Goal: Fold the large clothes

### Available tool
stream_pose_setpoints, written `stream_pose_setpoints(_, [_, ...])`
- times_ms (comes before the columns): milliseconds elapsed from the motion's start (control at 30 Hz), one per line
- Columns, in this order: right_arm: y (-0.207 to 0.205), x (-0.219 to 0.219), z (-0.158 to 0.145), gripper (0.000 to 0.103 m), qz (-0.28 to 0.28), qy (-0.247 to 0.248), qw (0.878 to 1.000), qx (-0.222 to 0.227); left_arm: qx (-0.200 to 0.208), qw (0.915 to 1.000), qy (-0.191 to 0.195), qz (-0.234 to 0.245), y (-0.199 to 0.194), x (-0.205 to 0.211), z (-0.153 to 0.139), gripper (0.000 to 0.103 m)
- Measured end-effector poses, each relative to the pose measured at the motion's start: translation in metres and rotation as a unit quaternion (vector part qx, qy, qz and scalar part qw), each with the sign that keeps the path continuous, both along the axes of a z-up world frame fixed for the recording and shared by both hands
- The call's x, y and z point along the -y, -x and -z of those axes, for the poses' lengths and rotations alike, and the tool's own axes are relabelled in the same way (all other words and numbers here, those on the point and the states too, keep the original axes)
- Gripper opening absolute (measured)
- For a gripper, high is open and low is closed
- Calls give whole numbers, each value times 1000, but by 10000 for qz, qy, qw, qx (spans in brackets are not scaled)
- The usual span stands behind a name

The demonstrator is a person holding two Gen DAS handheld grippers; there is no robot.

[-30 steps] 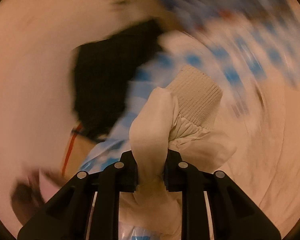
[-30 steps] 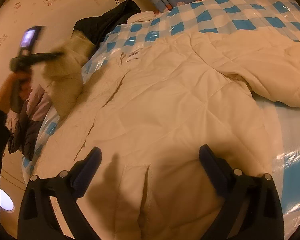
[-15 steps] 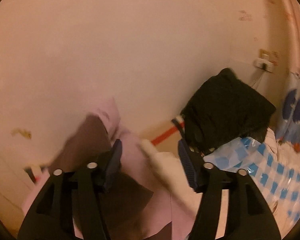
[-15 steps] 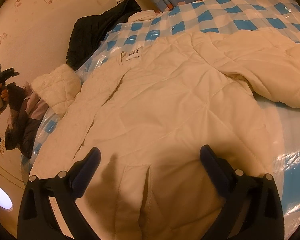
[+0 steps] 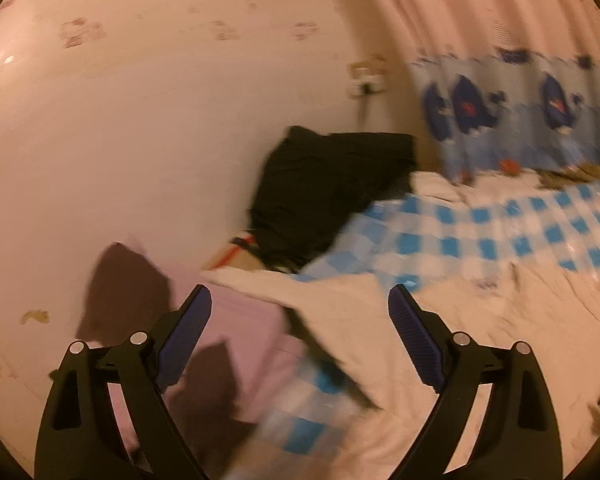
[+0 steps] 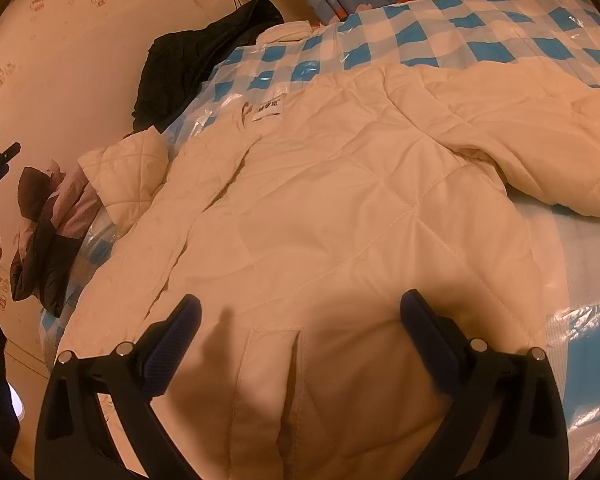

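Jaws of your left gripper (image 5: pixel 300 336) are opening, empty; right gripper (image 6: pixel 300 336) hovers wide above the jacket (image 6: pixel 340 208), its sleeve (image 6: pixel 540 128) at two o'clock awaiting folding.

The white quilted jacket (image 6: pixel 340 200) covers most of the bed (image 6: pixel 480 32), leaving bare checkered cover along the far side and a strip at the right. At the left edge a dark garment pile (image 6: pixel 196 64) and a purple-brown garment (image 6: pixel 48 240) crowd the gap against the wall (image 6: pixel 80 60).
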State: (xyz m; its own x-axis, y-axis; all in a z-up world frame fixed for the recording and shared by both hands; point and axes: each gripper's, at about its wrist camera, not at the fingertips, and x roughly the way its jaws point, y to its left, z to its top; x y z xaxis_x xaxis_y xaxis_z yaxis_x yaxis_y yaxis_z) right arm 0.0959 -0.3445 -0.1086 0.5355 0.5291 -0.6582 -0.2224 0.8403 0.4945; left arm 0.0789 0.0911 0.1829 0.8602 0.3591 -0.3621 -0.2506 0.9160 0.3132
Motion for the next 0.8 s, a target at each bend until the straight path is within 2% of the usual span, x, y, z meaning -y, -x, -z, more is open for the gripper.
stream_pose_setpoints(133, [0,2,0,96,-4,-52,10000,-2,-260,9977,444,441,-2,29,25,87])
stream_pose_setpoints(200, [2,7,-5,96,17,-175,9998,11,-505,9919,951,680,-1,39,51,87])
stream_pose_setpoints(267, [9,22,-20,96,101,-297,9994,144,-713,9820,1509,889,4,47,84,87])
stream_pose_setpoints(333, [25,58,-45,96,488,-300,9972,481,-933,9706,1975,1016,3,53,124,88])
stream_pose_setpoints(433, [53,137,-61,96,1360,-701,9868,529,-1354,9584,2314,985,-3,60,175,88])
stream_pose_setpoints(500, [78,211,-57,96,2194,-919,9705,387,-1698,9523,2237,1192,-10,71,195,88])
stream_pose_setpoints(567, [96,271,-49,96,2983,-998,9492,104,-1592,9600,1961,1210,-4,79,200,88])
stream_pose_setpoints(600, [107,306,-41,96,3380,-1291,9322,-26,-1541,9619,1903,1220,-2,81,201,88])
stream_pose_setpoints(633, [114,333,-35,96,3598,-1605,9191,-108,-1551,9598,1947,1298,0,82,203,88])
stream_pose_setpoints(667, [117,347,-31,96,3709,-1774,9115,-142,-1567,9579,1994,1345,0,82,203,88])
stream_pose_setpoints(733, [115,370,-23,96,3850,-2043,8996,-267,-1575,9560,2068,1356,0,81,204,88])
stream_pose_setpoints(800, [106,380,-16,96,3893,-2220,8934,-317,-1603,9540,2140,1359,-1,77,200,88])
